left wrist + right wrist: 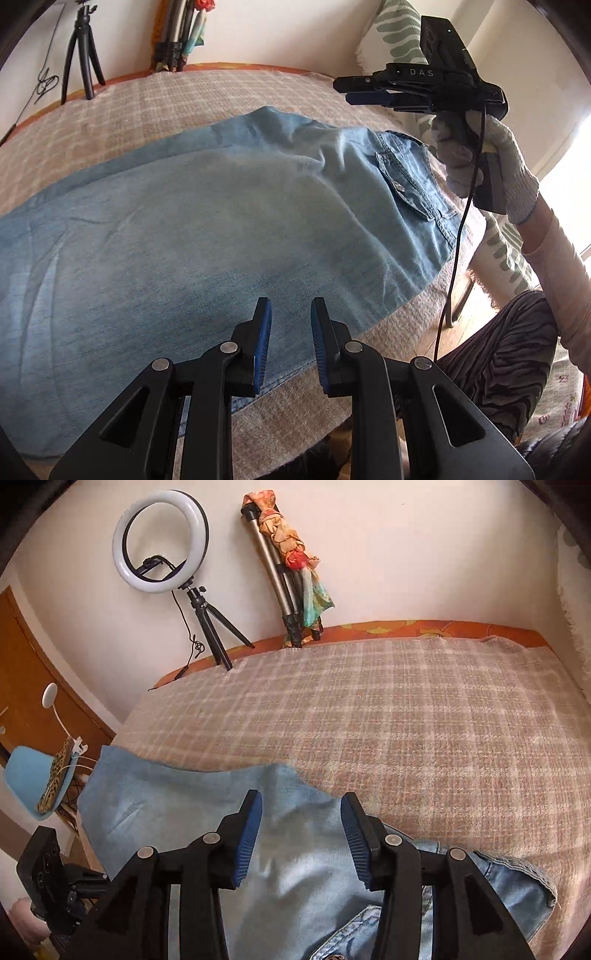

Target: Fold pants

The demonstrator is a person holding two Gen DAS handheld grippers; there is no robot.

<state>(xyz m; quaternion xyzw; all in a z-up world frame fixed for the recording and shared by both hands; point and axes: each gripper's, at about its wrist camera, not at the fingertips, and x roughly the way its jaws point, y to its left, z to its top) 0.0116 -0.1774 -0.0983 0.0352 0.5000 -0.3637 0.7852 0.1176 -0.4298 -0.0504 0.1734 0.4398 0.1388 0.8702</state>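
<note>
Pants (207,221) on checked bedcover (406,709)

Blanket (424,709) beyond the pants (184,221) lies open — tripods (210,627) line the wall.

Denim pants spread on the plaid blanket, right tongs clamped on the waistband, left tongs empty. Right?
Not quite: the right tongs are open and hold nothing, above the denim pants, as the right wrist view shows. The plaid blanket and empty left tongs are right.
</note>
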